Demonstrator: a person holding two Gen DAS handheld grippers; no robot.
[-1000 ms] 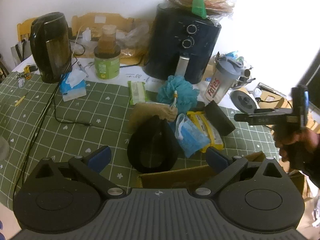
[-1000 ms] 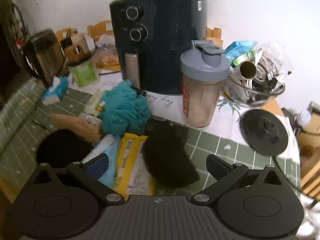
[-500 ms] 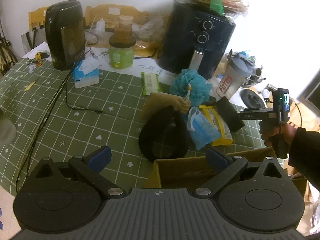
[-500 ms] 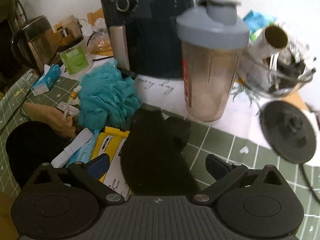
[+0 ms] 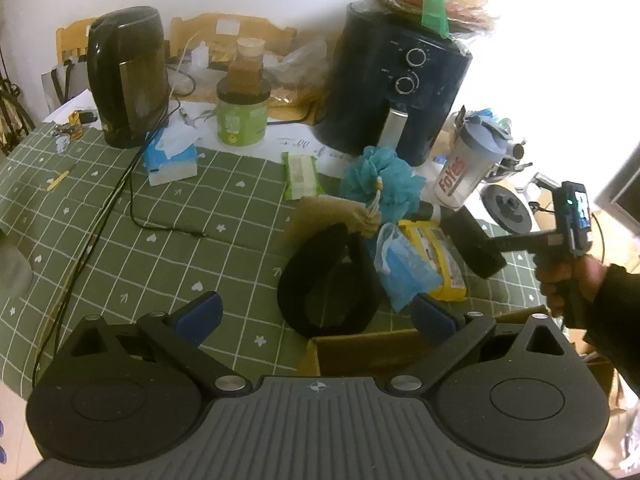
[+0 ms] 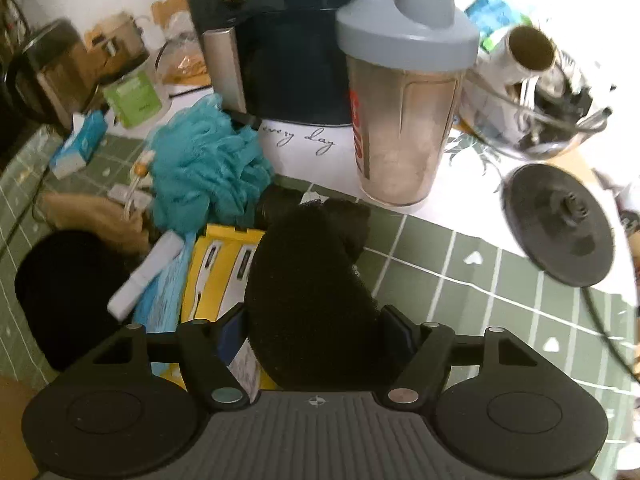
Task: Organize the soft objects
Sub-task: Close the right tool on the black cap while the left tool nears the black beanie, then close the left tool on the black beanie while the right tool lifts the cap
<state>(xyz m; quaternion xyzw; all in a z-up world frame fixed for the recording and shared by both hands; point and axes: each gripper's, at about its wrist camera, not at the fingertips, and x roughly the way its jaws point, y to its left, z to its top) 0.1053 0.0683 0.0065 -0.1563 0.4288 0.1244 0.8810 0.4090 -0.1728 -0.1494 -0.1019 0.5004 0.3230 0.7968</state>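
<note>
A pile of soft things lies on the green checked tablecloth (image 5: 168,248): a teal bath pouf (image 5: 380,178), a black hat (image 5: 328,280), a tan cloth (image 5: 332,216), a blue mask pack (image 5: 404,268), a yellow pack (image 5: 440,256) and a black sponge (image 5: 474,246). My right gripper (image 6: 320,328) is shut on the black sponge (image 6: 312,280), which rests by the yellow pack (image 6: 220,260). My left gripper (image 5: 316,312) is open and empty, held above the near table edge in front of the hat.
A cardboard box (image 5: 360,350) stands at the near edge under my left gripper. A black air fryer (image 5: 392,92), shaker bottle (image 6: 400,112), kettle (image 5: 128,76), green jar (image 5: 242,116), tissue pack (image 5: 170,156) and round black lid (image 6: 560,224) crowd the back.
My right gripper moved forward onto the black sponge and closed on it. My left gripper drew back and rose a little, staying open.
</note>
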